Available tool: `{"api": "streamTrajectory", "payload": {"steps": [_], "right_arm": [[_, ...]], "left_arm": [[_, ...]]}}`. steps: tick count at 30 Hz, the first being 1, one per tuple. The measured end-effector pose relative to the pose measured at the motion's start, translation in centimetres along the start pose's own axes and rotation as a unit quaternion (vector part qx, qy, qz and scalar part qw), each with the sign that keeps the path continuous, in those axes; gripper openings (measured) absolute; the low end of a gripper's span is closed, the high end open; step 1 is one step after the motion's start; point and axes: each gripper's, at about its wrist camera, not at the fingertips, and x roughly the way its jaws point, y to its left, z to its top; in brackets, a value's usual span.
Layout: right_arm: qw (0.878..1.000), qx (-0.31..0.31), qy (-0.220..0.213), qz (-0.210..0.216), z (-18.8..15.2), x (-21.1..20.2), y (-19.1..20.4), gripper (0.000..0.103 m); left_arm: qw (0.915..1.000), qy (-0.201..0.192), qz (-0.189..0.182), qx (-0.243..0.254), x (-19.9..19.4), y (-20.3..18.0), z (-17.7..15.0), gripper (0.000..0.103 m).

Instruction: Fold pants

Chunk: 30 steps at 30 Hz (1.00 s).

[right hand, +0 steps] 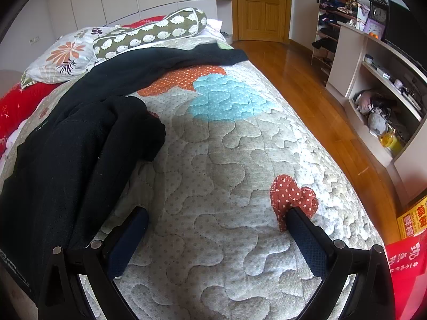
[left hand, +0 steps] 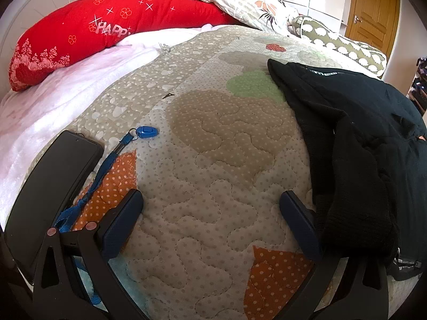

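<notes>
Both the left gripper (left hand: 210,226) and right gripper (right hand: 217,236) gaped wide and empty beside the crumpled pants (right hand: 88,133), so a careless pinch risked bunching several layers together.

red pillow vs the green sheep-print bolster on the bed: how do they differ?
Colour and print: the red pillow is bright red with white flowers and lettering; the green bolster is olive with white sheep shapes. Shape: the red pillow is long and flattish, the green bolster a rounder cylinder. Neighbours: the red pillow lies on a pale pink blanket, the green bolster against a floral pillow. Both lie along the bed's far side.
</notes>
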Motion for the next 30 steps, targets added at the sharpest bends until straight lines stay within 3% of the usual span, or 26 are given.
{"api": "streamTrajectory", "payload": {"steps": [8,11,14,17,21,30], "right_arm": [[1.000,0.003,0.002,-0.014,0.3,-0.4,0.7,0.103],[1.000,-0.007,-0.004,0.003,0.1,-1.9,1.5,0.102],[0.999,-0.025,-0.026,0.040,-0.3,-4.3,2.8,0.102],[0.996,-0.042,-0.046,0.059,-0.6,-6.1,4.1,0.102],[0.994,-0.051,-0.057,0.081,-0.7,-7.4,5.8,0.102],[0.991,-0.063,-0.068,0.093,-0.8,-8.9,7.5,0.102]], "left_arm": [[0.9995,0.027,0.004,0.017,-0.5,-0.3,0.4,0.102],[0.9998,0.014,0.001,0.013,-2.4,-0.1,0.0,0.102],[0.9993,-0.034,-0.010,0.012,-5.6,-0.1,-0.5,0.102],[0.9991,-0.028,-0.004,0.033,-8.1,-0.7,0.1,0.102],[0.9977,-0.053,-0.028,0.031,-10.9,-1.2,0.3,0.102],[0.9961,-0.058,-0.048,0.046,-11.9,-4.3,0.3,0.102]]}}
